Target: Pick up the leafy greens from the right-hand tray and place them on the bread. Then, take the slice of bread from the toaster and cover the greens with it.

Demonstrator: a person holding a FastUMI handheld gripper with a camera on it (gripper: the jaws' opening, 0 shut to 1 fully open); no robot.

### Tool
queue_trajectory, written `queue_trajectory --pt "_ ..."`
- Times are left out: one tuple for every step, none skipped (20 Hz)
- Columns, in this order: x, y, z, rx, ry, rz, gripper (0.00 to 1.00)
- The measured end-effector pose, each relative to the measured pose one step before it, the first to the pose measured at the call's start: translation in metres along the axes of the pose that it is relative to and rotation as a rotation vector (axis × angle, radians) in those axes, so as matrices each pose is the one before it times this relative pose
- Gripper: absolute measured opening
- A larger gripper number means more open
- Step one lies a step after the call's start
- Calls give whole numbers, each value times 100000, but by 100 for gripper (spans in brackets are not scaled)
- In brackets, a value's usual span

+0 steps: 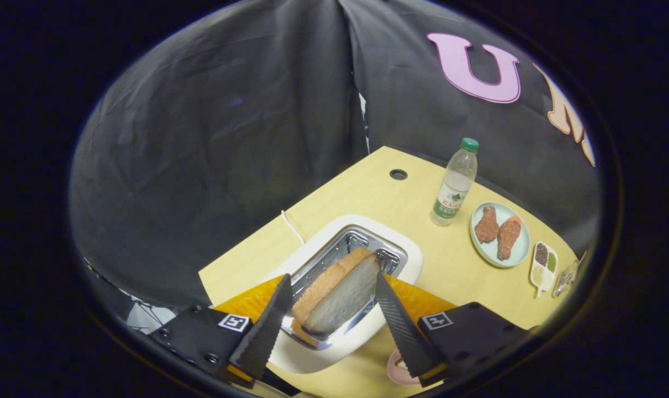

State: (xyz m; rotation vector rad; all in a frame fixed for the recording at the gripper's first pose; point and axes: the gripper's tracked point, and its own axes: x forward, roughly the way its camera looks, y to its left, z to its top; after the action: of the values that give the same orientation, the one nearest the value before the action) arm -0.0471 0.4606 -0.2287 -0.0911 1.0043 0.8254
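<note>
My gripper [332,284] fingers straddle the tan bread slice [338,293]; white toaster's chrome slot walls [334,251] hem it; bare wooden tabletop [450,260] beyond.

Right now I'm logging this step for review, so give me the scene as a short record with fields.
gripper: gripper open, fingers either side of the bread slice, not pressing it
bread slice: bread slice standing tilted in the toaster slot
toaster: toaster white, on the table
table: table light wood
bottle: water bottle upright, beyond the toaster
plate: plate with two drumsticks, beside the bottle
</note>
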Motion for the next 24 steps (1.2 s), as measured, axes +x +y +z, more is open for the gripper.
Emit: queue_trajectory --pt "55 45 -147 -58 431 2 90" --pt "77 -151 -139 327 299 -302 82" --pt "74 -98 -164 -36 449 -135 75" --pt "-388 -61 49 112 283 -56 68" --pt "-37 -59 -171 -379 80 -621 61" --pt "-234 -103 -72 -551 230 -214 54" --pt "-140 -172 -44 123 35 -627 47" --pt "-21 -78 -8 496 -181 -267 40" --pt "-68 42 -26 207 -92 506 32" --pt "-137 -369 233 599 -1111 -556 25" --pt "-399 231 130 1934 -1517 870 18" --pt "-295 -40 132 970 -1202 474 12" --pt "-303 -40 404 478 -1459 692 7" --pt "-413 -61 429 1266 -1792 1008 7" --pt "-440 168 374 1321 -1386 930 7" --pt "-673 40 269 1677 -1378 968 7" --pt "-630 -178 509 1827 -2111 397 7" --pt "-552 -286 293 649 -589 474 7" --pt "-438 -142 267 759 -1000 213 7" --pt "-595 -314 326 735 -1649 176 7" --pt "-186 -183 241 769 -1346 231 7" --pt "-455 -93 157 1005 -1428 280 7" --pt "-340 -179 152 1186 -694 545 7" --pt "-366 -80 171 1707 -1300 220 7"
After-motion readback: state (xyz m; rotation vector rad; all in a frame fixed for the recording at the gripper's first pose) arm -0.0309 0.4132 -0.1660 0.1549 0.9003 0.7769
